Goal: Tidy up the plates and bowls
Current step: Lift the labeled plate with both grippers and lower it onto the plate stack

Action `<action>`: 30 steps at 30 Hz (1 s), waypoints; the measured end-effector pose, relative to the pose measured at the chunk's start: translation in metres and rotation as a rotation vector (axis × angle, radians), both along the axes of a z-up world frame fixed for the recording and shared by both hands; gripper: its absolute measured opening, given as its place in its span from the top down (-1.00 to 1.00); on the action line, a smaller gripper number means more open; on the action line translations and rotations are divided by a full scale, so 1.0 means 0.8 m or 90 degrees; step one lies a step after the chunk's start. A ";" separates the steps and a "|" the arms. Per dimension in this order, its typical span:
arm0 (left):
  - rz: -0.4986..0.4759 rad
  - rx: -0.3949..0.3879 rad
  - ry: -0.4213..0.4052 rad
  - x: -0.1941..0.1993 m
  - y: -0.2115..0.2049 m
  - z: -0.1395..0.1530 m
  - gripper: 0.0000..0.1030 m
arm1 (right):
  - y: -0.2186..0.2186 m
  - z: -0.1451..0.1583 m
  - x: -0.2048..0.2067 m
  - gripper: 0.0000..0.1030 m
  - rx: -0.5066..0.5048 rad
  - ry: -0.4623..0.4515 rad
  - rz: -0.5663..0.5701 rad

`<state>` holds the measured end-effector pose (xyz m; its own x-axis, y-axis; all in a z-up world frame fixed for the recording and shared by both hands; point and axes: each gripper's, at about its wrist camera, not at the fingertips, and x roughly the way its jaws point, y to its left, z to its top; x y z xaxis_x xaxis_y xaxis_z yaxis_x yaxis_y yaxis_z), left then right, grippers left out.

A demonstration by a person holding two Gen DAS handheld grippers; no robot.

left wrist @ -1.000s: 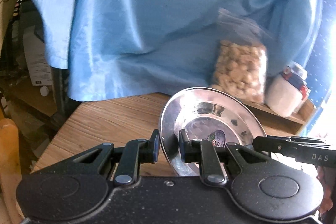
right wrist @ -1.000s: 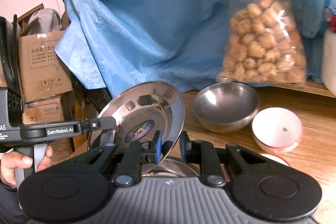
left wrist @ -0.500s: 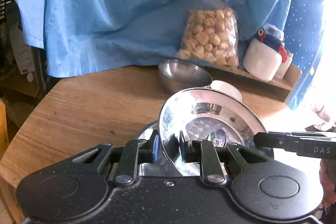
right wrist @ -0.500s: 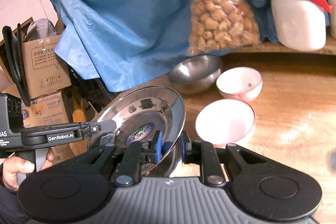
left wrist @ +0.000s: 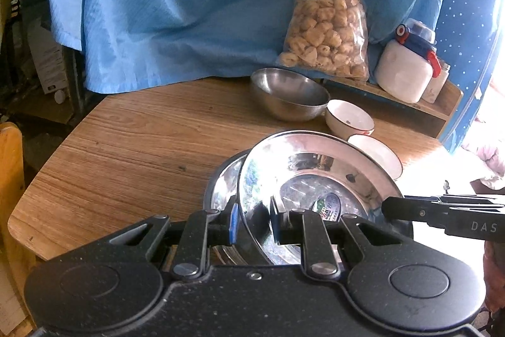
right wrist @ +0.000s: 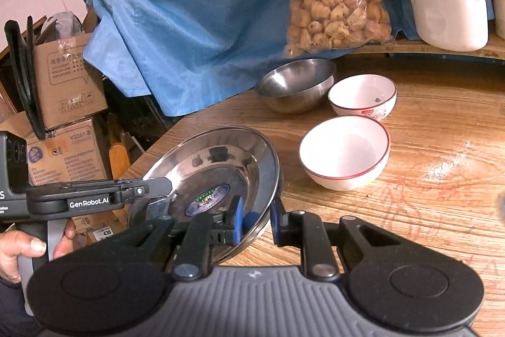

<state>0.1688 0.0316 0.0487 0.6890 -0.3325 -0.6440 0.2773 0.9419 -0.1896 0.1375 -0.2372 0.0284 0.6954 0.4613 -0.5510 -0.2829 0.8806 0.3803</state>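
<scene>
Both grippers hold one shiny steel plate (left wrist: 315, 176) with a sticker at its centre. My left gripper (left wrist: 254, 220) is shut on its left rim, and my right gripper (right wrist: 256, 220) is shut on the opposite rim. The plate (right wrist: 217, 163) hangs tilted, low over the wooden table. A second steel plate (left wrist: 222, 182) lies right under it. In the left wrist view the right gripper (left wrist: 388, 207) reaches in from the right. In the right wrist view the left gripper (right wrist: 162, 187) reaches in from the left, held by a hand (right wrist: 22, 245).
A steel bowl (right wrist: 295, 84) and two white red-rimmed bowls (right wrist: 363, 97) (right wrist: 344, 150) stand behind and right of the plate. A snack bag (right wrist: 334, 5) and white jug (right wrist: 448, 5) sit on a back shelf under blue cloth. Cardboard boxes (right wrist: 69, 78) stand beyond the table's left edge.
Both grippers have carried the plate forward and down towards the table. The bowls and the lower plate have come into view. In the last half second there was little movement.
</scene>
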 end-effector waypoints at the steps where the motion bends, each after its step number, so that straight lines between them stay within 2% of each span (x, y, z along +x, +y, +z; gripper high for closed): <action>1: 0.001 0.002 0.000 0.001 0.000 0.000 0.58 | 0.002 0.000 0.001 0.60 -0.002 0.001 0.000; 16: 0.007 0.032 0.005 0.013 0.003 -0.005 0.53 | 0.029 0.004 0.011 0.56 -0.059 -0.006 0.010; 22: 0.006 0.056 -0.001 0.013 -0.002 -0.005 0.46 | 0.030 0.002 0.016 0.51 -0.050 -0.007 0.010; 30: 0.006 0.043 0.000 0.014 0.002 -0.005 0.43 | 0.036 -0.001 0.015 0.49 -0.067 -0.020 0.001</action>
<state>0.1804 0.0331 0.0445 0.6919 -0.2815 -0.6648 0.2680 0.9552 -0.1255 0.1496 -0.2084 0.0275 0.7128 0.4028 -0.5742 -0.2942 0.9149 0.2764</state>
